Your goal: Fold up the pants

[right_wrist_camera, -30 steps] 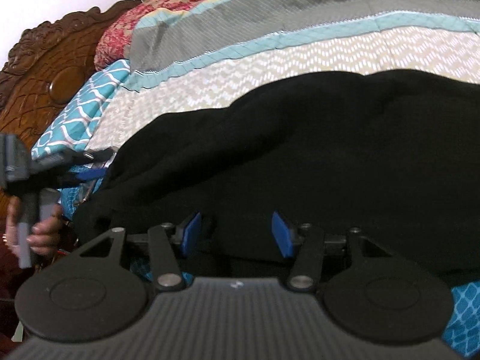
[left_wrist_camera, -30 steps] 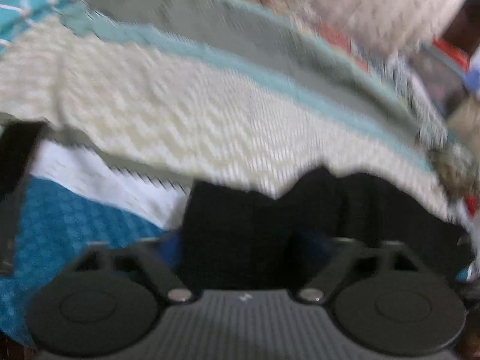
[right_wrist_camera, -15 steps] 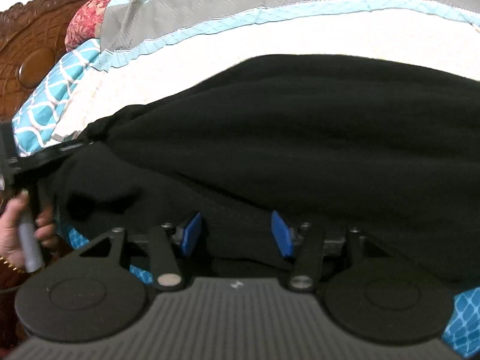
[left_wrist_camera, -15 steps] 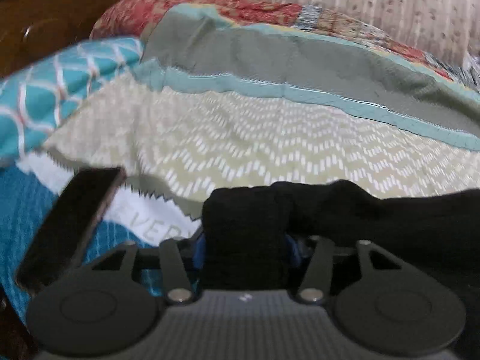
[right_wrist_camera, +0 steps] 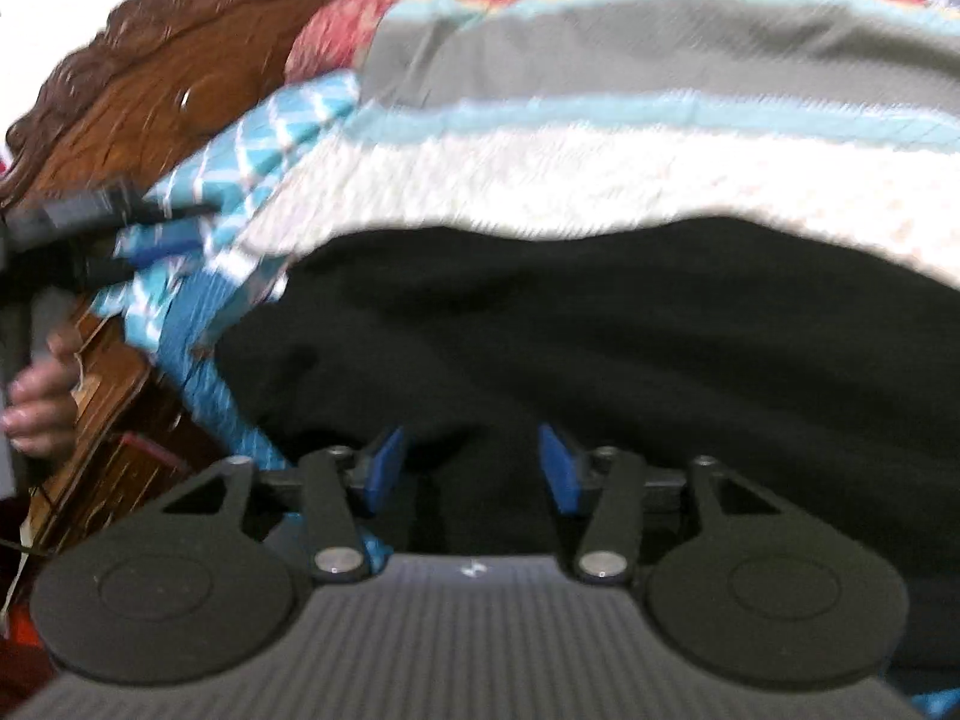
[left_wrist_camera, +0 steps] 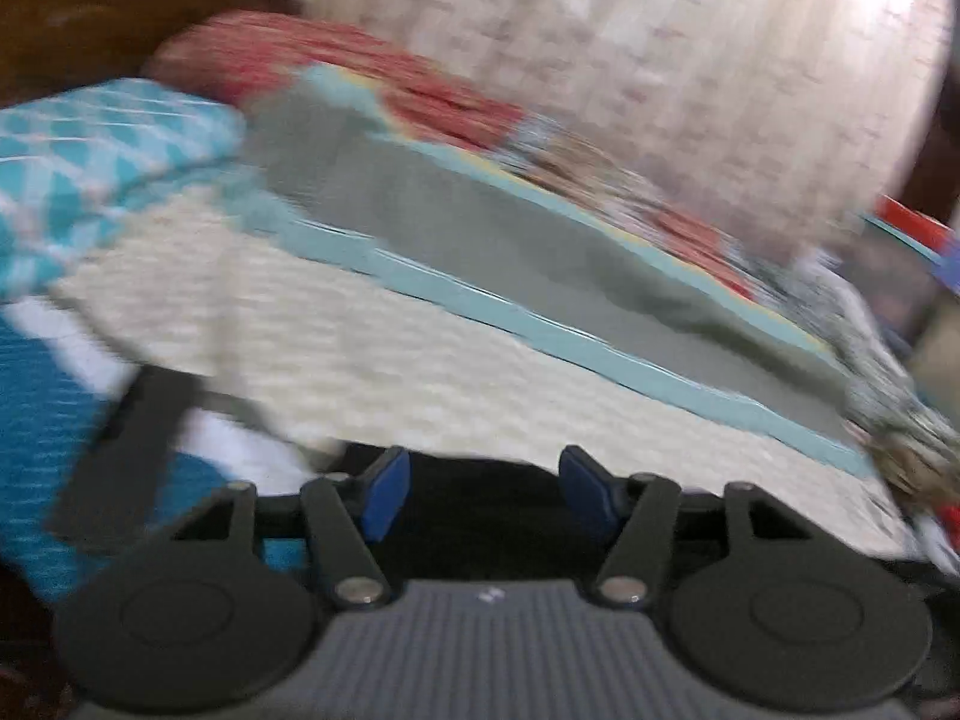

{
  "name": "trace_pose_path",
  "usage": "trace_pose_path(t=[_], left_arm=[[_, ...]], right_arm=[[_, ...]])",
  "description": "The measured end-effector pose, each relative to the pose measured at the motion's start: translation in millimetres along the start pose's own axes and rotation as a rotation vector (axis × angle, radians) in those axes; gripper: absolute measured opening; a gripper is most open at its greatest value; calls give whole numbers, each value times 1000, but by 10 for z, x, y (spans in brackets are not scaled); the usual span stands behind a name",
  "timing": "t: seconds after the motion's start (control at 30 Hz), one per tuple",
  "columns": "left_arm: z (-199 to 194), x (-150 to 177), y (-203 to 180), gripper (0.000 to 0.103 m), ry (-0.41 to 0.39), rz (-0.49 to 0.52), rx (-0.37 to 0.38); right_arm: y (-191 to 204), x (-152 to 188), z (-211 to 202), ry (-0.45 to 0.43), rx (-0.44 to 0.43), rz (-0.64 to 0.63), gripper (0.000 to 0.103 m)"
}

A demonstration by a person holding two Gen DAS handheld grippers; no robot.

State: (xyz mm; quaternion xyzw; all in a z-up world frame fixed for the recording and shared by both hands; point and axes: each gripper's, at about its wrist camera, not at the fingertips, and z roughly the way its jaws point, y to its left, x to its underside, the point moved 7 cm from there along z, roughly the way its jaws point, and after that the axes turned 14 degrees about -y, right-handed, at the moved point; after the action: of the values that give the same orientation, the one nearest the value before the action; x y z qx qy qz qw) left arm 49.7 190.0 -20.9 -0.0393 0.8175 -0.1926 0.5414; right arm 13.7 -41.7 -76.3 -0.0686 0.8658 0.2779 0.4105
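The black pants [right_wrist_camera: 600, 348] lie heaped on the bed [right_wrist_camera: 600, 180], on its striped quilt, right in front of both pairs of tongs; the left tongs [left_wrist_camera: 485, 489] stand apart, blue pads [left_wrist_camera: 387, 489] clear of the cloth, with only a dark edge of the pants [left_wrist_camera: 480, 516] low between and below them; the picture is badly smeared there, so I cannot say whether any fold is caught. The right tongs [right_wrist_camera: 471, 468] have just been drawing together, and black cloth sits between the blue pads [right_wrist_camera: 555, 468]; whether they already press on it I cannot tell, the gap looks wide and the fabric too dark to read.

What worries me: if the right tongs bite only the top layer, lifting would peel one ply off and the fold would slide crooked; the cloth looks thick and soft, so it may bunch and slip out of a loose pinch; with the left tongs gripping nothing, one-sided pulling would drag the whole heap across the quilt, perhaps ruck the quilt with it. A hand [right_wrist_camera: 42, 402] shows at the far left by the carved headboard [right_wrist_camera: 180, 78]; a swing that way could knock the wood.

Containers: I see none; no basket, box or drawer in either view.
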Motion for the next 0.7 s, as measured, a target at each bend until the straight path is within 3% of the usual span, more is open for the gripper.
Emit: trace_pose_path(t=[0.07, 0.17, 0.27, 0.33, 0.43, 0.53, 0.63, 0.7], left_arm=[[139, 218, -234, 55, 82, 40, 50], [343, 652, -384, 52, 232, 84, 53], [472, 953, -268, 53, 330, 165, -63], [495, 1068, -162, 53, 346, 181, -92], [508, 1053, -160, 54, 349, 205, -112], [486, 932, -271, 53, 362, 181, -125], [425, 727, -394, 56, 324, 118, -79], [436, 610, -513, 57, 297, 105, -69]], right_arm=[[-101, 171, 131, 100, 16, 46, 40], [-182, 147, 22, 76, -11, 123, 38], [-364, -20, -356, -43, -34, 199, 41], [-619, -128, -668, -152, 7, 253, 42], [-1275, -175, -1357, -352, 181, 363, 44], [-1898, -17, -2145, -547, 353, 499, 51], [-2405, 353, -2982, -755, 567, 627, 62], [-2710, 612, -3388, -835, 692, 698, 63]])
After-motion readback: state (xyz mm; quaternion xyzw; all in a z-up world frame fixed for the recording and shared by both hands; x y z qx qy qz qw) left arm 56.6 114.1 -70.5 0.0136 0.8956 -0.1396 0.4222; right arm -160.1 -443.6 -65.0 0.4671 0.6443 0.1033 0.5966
